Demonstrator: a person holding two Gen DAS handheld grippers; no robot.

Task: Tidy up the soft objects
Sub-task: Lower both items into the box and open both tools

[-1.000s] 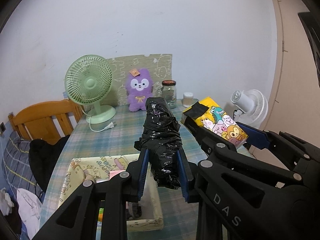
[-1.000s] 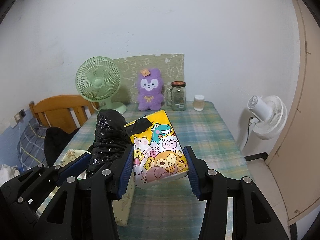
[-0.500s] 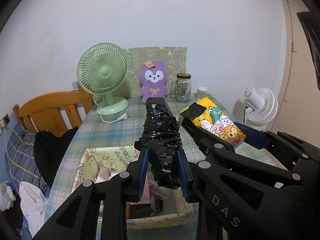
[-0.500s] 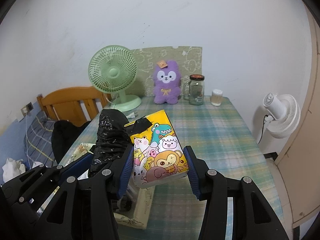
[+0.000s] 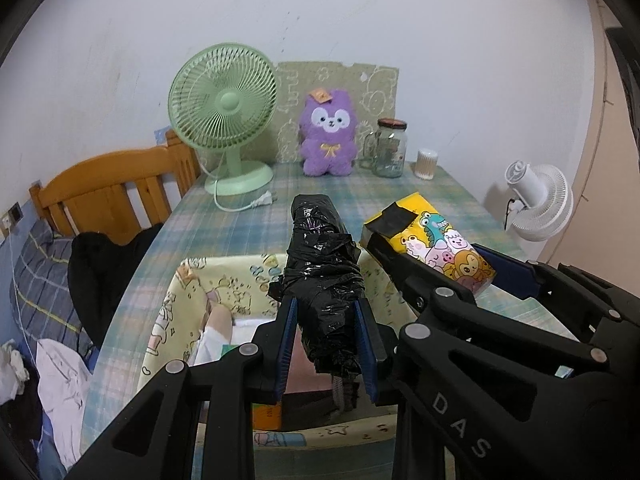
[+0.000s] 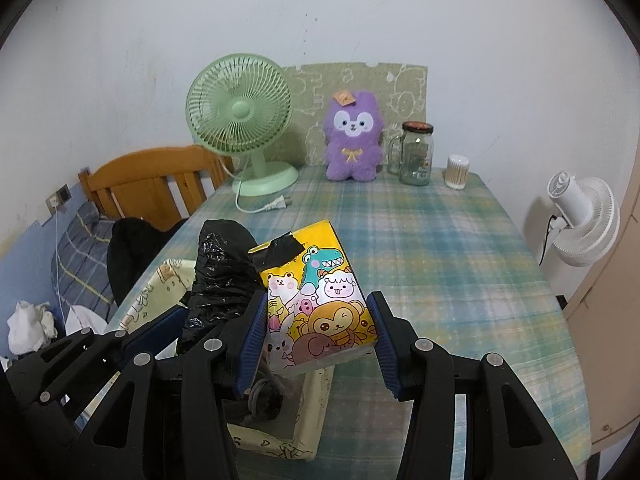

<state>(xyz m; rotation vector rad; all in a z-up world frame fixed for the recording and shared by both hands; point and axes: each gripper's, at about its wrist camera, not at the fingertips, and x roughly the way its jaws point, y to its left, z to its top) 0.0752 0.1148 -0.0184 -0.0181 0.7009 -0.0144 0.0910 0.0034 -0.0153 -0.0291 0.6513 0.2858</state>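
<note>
**Soft bundles carried over the storage box, ready for release**

Black plastic bundle (image 5: 322, 276), clamped between the blue pads of the left hand-held gripper (image 5: 325, 340), hangs above the open fabric box (image 5: 224, 276) at the near edge of the desk (image 6: 440, 248). Tissue pack (image 6: 316, 300), yellow with cartoon animals, is clamped likewise in the right hand-held gripper (image 6: 316, 332), just beside the bundle and over the box's right rim. The step in hand appears to be the carry-to-box stage; neither item is yet set down. The next move likely calls for lowering each load into the box and parting the jaws, one side at a time, since the two loads sit close together and could jostle. The box already holds several items, hard to identify, which may limit room. At the far end of the desk, well apart, stand a green fan (image 6: 240, 120), a purple plush toy (image 6: 354, 140), a glass jar (image 6: 416, 156) and a small container (image 6: 456, 172). A white fan (image 6: 584, 220) stands off the desk to the right.
</note>
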